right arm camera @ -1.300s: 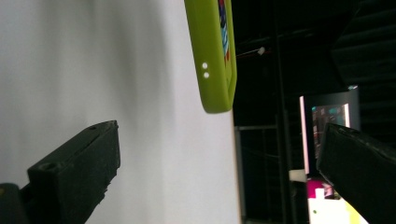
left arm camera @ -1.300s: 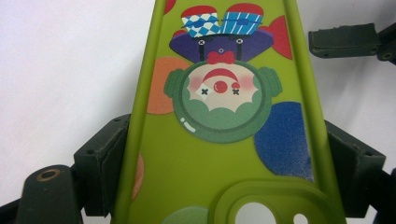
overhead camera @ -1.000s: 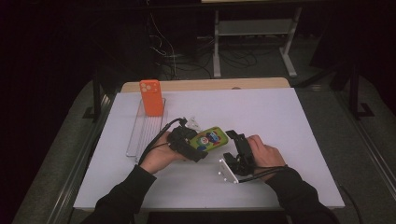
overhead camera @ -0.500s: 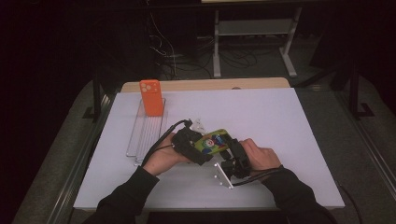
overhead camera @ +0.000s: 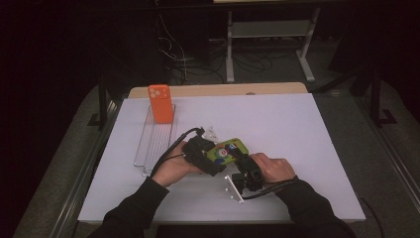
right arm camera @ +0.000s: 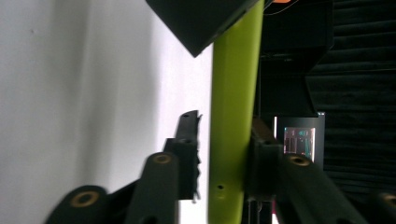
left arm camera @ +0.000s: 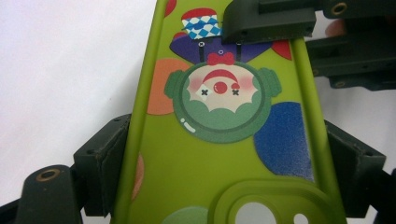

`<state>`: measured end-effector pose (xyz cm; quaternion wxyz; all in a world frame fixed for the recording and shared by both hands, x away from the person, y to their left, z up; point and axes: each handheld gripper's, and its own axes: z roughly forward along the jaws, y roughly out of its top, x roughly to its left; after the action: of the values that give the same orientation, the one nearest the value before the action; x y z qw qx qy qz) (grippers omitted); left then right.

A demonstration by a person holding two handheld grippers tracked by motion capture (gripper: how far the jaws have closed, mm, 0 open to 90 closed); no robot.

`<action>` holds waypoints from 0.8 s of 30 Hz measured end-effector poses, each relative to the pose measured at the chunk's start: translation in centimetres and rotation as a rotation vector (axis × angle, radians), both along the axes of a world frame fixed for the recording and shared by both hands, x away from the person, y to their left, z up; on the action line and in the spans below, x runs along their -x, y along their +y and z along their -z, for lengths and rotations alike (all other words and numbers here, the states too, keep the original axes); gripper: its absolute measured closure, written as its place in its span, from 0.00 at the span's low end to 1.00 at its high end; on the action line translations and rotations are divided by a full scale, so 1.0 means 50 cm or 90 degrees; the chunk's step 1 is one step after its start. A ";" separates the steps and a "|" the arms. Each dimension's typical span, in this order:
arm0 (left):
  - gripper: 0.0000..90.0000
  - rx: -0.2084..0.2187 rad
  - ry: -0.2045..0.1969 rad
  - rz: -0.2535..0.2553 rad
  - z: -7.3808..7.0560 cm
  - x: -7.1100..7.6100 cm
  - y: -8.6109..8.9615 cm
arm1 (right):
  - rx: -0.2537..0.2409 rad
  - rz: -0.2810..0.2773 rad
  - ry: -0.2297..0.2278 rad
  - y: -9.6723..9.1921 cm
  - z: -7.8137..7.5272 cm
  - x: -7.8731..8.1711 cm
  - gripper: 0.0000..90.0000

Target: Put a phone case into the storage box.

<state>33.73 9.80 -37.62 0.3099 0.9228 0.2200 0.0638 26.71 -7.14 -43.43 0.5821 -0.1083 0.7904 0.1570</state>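
Note:
A lime-green phone case [overhead camera: 227, 148] with a clown picture is held a little above the white table. My left gripper [overhead camera: 210, 156] is shut on it across its width, one pad [left arm camera: 105, 163] on each long edge. My right gripper [overhead camera: 241, 161] meets the case from the right, and its jaws have just been closing around the case's thin edge [right arm camera: 231, 116]. In the right gripper view one pad [right arm camera: 261, 154] touches the case. A thin gap still shows at the other pad [right arm camera: 190, 154].
An orange phone case [overhead camera: 160, 103] stands upright at the far end of a clear slotted rack [overhead camera: 154, 144] on the left of the white tabletop [overhead camera: 307, 129]. Dark floor, cables and a stand lie beyond the table's far edge.
My right gripper has shifted left onto the end of the green case, and its jaws have narrowed around it. The left hand and the case have stayed in place.

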 end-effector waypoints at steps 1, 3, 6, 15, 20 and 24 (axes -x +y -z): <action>0.17 0.000 0.002 0.003 0.000 -0.001 0.001 | 0.000 -0.002 -0.002 0.000 -0.001 0.000 0.81; 0.16 0.005 0.011 0.002 0.001 -0.004 0.003 | 0.003 0.000 -0.002 0.000 -0.001 0.002 0.83; 0.16 0.009 0.009 0.002 0.001 -0.002 0.005 | 0.002 -0.002 -0.001 0.001 -0.001 0.002 0.83; 0.06 0.025 -0.001 -0.004 -0.015 0.001 0.022 | -0.017 0.032 0.018 -0.005 -0.003 -0.004 0.83; 0.03 0.038 0.002 -0.003 -0.022 -0.005 0.040 | -0.026 0.043 0.021 -0.017 -0.010 -0.017 0.83; 0.00 0.056 0.006 -0.014 -0.019 -0.008 0.048 | -0.058 0.056 0.045 -0.028 -0.013 -0.028 0.83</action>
<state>34.12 12.21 -36.69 0.3484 0.9060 0.2343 0.0528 28.09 -8.52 -42.78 0.5643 -0.0408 0.8067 0.1708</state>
